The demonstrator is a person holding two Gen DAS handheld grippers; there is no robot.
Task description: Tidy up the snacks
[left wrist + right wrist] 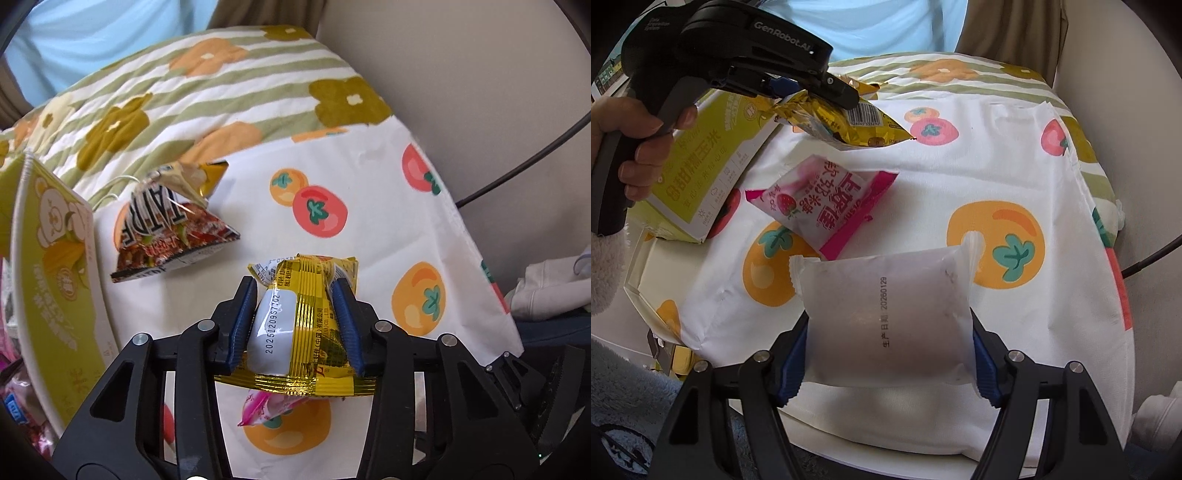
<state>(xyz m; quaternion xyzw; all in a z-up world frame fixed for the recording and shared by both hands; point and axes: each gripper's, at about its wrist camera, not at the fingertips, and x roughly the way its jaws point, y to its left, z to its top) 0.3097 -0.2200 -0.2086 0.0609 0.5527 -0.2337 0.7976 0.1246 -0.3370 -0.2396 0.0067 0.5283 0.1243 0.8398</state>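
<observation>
Gripping a yellow snack packet (314,314) in the left gripper (301,325) and a frosted white packet (886,317) in the right gripper (888,354), jaws clamped, we are holding both above the fruit-print cloth (997,177), seemingly for the green box (701,162) at left.

The place looked like a home, probably a living room or bedroom. A cloth (1015,177) printed with persimmons covered a small table, a flowered striped quilt (207,92) lay behind it, and a light curtain (871,22) hung at the back.
</observation>
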